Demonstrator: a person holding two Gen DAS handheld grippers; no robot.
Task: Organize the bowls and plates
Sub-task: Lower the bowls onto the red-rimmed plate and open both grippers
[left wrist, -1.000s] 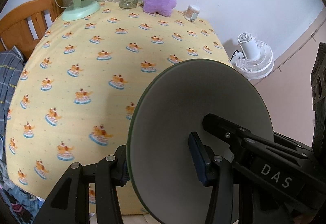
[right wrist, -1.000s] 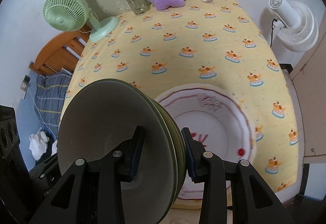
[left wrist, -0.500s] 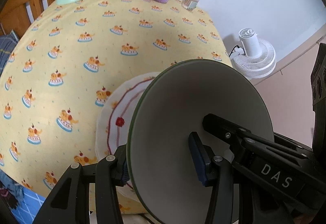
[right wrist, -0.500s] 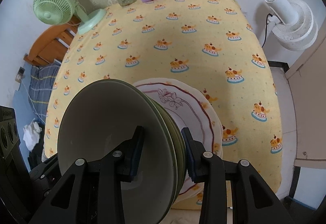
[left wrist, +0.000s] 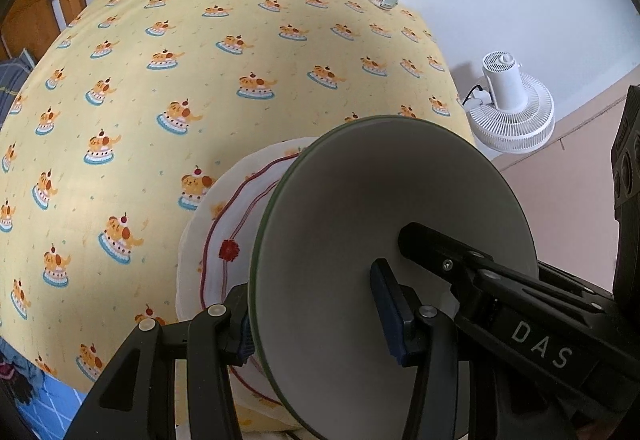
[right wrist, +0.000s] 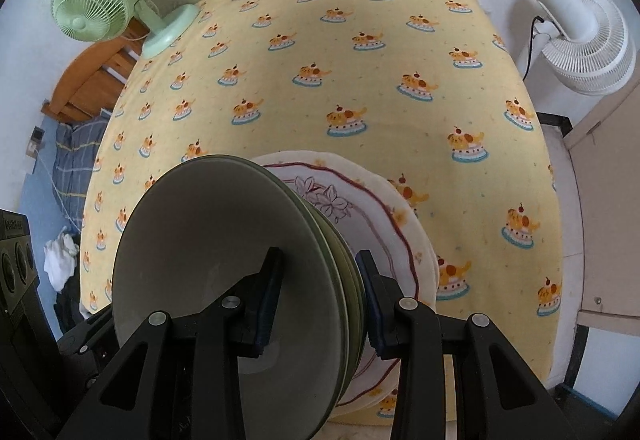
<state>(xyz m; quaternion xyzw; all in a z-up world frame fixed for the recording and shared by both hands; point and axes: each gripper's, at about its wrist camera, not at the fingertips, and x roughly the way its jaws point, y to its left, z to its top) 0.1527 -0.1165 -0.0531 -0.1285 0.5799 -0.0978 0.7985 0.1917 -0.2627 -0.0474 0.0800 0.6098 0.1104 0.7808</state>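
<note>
Currently a stack of green-rimmed plates (right wrist: 224, 272) is gripped on edge by both tools, one at each side of the rim. The right tool (right wrist: 318, 300) is closed across the whole stack, 1 pad pressed on the pale inner face and the other on the outermost back. The left tool (left wrist: 316, 314) is closed on the opposite edge, where only the pale face and a thin green rim (left wrist: 256, 240) are shown; the right tool's arm is seen lying across that face.

The stack is held tilted, nearly upright, above the near edge of the desk (right wrist: 360, 51), which is covered with a yellow cloth. Directly behind and below it, a white plate with a red scalloped line (right wrist: 384, 224) lies flat on the cloth, close to that near edge. The stack is judged to be meant for that plate: it must be laid over from upright to flat, both tools lowering together, neither plainly nearer.
</note>
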